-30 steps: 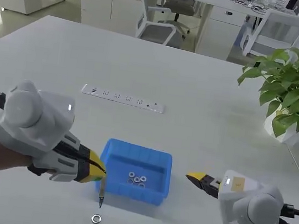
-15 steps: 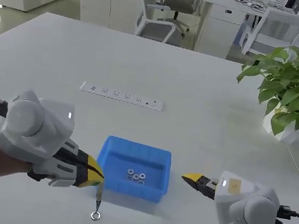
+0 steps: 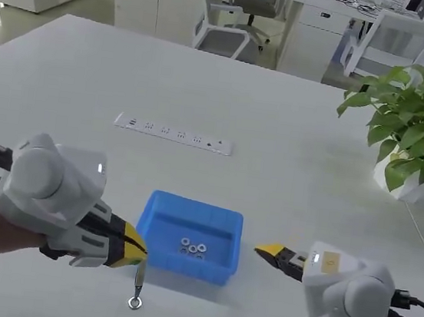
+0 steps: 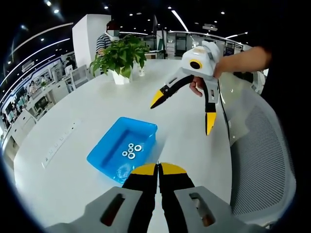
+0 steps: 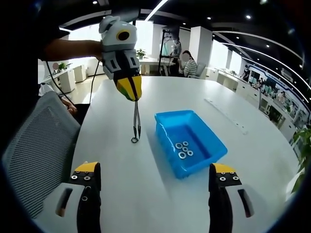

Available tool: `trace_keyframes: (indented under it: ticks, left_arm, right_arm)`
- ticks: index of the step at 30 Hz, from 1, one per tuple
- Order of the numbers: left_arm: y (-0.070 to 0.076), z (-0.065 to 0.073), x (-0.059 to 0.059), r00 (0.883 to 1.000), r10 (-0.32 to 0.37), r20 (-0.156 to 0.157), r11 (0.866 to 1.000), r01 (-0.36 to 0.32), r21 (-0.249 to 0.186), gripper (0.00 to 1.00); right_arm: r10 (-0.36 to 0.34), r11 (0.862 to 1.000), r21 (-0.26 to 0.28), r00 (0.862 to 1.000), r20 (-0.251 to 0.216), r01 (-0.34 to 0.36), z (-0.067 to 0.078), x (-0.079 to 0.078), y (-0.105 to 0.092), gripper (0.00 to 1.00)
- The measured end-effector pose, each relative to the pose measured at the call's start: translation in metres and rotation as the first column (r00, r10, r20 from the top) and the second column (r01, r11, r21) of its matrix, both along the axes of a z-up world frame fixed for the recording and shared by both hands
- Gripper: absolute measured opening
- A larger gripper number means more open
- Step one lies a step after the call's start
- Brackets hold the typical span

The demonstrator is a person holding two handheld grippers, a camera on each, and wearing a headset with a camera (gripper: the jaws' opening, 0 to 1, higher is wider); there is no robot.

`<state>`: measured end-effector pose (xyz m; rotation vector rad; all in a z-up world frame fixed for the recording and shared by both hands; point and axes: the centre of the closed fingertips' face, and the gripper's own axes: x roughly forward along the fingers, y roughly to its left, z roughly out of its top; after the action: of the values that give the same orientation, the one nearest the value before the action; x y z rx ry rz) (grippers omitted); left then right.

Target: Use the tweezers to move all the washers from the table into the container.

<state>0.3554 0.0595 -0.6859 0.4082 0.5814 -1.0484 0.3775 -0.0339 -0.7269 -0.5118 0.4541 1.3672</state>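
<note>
A blue container (image 3: 191,222) sits on the white table with three washers (image 3: 192,247) inside. One loose washer (image 3: 135,302) lies on the table in front of its near left corner. My left gripper (image 3: 138,246) is shut on the tweezers (image 3: 139,276), which point down with their tips at that washer. In the right gripper view the tweezers (image 5: 136,121) reach the washer (image 5: 134,140) beside the container (image 5: 194,145). My right gripper (image 3: 247,294) hovers open to the right of the container, holding nothing. The left gripper view has the container (image 4: 112,155) ahead.
A white power strip (image 3: 174,136) lies behind the container. A potted plant (image 3: 417,129) stands at the table's right edge. Office chairs (image 3: 229,21) and desks are beyond the far edge. A mesh chair (image 5: 34,145) is at the near side.
The left gripper has dropped a little, bringing the tweezer tips down to the loose washer. The right gripper has stayed open in nearly the same place.
</note>
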Motion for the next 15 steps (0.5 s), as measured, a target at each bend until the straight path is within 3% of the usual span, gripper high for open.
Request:
trace_keyframes:
  ticks: [7,13,15]
  left_arm:
    - [0.0,0.0,-0.002,1.0,-0.019,0.003,1.0,0.019,0.009,0.04]
    - [0.0,-0.001,-0.004,0.999,-0.051,0.003,0.998,0.051,0.021,0.04]
    - [0.0,-0.001,-0.004,0.998,-0.06,0.002,0.998,0.06,0.024,0.04]
  right_arm:
    - [0.064,0.998,0.003,0.998,0.009,-0.064,0.001,-0.006,0.013,0.84]
    - [0.158,0.987,-0.001,0.986,0.049,-0.158,0.003,-0.009,0.031,0.66]
    - [0.181,0.983,0.009,0.983,0.043,-0.181,0.003,-0.009,0.04,0.58]
